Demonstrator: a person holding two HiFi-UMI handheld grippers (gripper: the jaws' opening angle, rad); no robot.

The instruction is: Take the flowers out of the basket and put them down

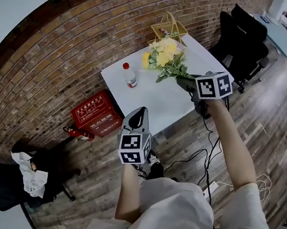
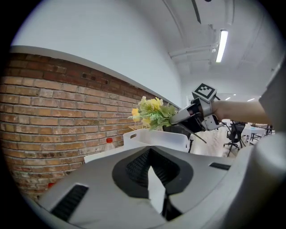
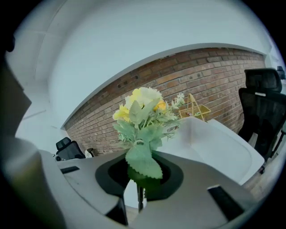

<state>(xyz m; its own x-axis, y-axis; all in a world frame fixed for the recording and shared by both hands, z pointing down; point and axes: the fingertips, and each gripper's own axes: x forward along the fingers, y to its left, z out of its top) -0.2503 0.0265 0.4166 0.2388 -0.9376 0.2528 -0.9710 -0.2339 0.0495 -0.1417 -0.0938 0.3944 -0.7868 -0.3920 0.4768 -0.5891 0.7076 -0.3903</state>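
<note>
Right gripper: I am clamping its jaws on the green stems of the yellow flower bunch. I am holding the bunch in the air above the white table, clear of the gold wire basket standing at the table's far end by the brick wall.
Left gripper: I am holding it off the table's near edge, jaws together, nothing between them.
Red-capped bottle: standing near the table's left edge.
Red crate: sitting on the floor beside the table.

Yel/wht flowers, gold basket, wht table
</note>
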